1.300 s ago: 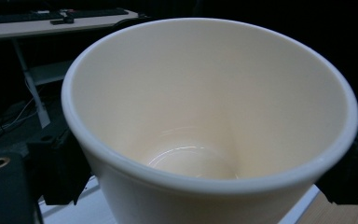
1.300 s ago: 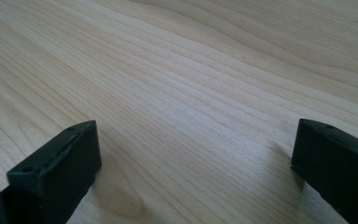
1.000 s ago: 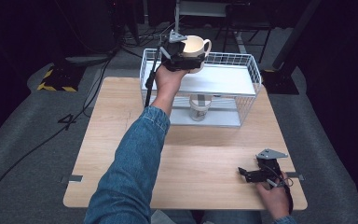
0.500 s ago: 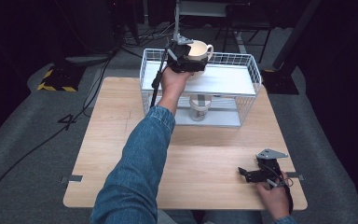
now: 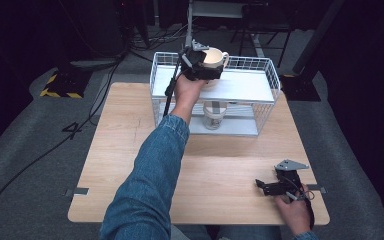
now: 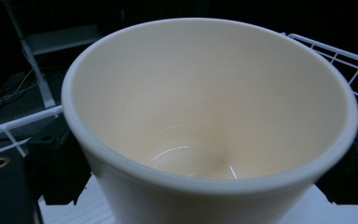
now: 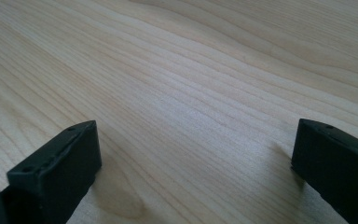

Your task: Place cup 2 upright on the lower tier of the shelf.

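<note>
A cream mug [image 5: 216,55] hangs upright just above the top shelf [image 5: 240,90] of a white wire rack, with my left gripper [image 5: 209,69] shut on its sides. In the left gripper view the mug [image 6: 205,107] is empty inside, and black fingers [image 6: 58,170] press it from both sides; my left gripper [image 6: 205,186] sits over the rack's white shelf. My right gripper [image 5: 263,187] rests low at the table's near right corner, open. In the right gripper view its jaws stand wide apart over bare wood, and the gripper [image 7: 196,158] holds nothing.
A second pale cup [image 5: 214,116] stands on the rack's lower shelf [image 5: 240,127]. The wire rack [image 5: 275,82] occupies the far middle of the wooden table [image 5: 120,150]. Dark floor, cables and stands surround the table.
My left gripper has carried the mug to the right and a little farther back, over the rack's top shelf. The right gripper has stayed still.
</note>
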`<state>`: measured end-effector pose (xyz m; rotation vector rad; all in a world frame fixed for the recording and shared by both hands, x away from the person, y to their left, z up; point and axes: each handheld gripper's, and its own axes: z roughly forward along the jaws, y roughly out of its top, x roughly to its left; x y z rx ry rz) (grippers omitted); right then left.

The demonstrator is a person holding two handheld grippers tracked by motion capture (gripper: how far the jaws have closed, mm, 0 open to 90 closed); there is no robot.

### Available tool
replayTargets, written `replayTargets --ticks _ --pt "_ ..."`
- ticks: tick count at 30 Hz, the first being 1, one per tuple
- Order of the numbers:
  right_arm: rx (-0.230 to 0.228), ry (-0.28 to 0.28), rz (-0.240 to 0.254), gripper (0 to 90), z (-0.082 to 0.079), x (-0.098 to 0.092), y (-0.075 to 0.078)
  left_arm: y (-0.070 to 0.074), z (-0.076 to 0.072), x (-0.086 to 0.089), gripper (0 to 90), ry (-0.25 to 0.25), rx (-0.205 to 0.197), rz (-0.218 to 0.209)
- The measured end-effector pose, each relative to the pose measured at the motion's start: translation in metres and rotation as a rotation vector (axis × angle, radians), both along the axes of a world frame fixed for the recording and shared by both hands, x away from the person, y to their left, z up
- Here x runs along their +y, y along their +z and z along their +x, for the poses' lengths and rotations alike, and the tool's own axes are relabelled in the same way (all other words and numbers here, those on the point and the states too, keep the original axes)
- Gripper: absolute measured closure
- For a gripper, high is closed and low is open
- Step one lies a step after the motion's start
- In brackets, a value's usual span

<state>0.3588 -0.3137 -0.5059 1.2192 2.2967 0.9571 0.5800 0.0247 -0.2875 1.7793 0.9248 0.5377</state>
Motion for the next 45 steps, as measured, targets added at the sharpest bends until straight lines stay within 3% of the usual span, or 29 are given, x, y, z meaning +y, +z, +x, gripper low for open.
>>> replayTargets --ticks 34,42,45 --pt "0.000 -0.002 0.001 1.6 0.000 0.000 0.000 -0.011 -0.001 -0.005 8.6 0.000 -0.005 0.045" --pt "0.000 -0.002 0.001 1.6 0.000 0.000 0.000 -0.007 -0.002 -0.001 0.2 -0.001 -0.009 -0.016" --pt "0.000 -0.002 0.002 1.6 0.000 0.000 0.000 0.001 -0.008 0.002 0.2 -0.002 -0.037 -0.024"
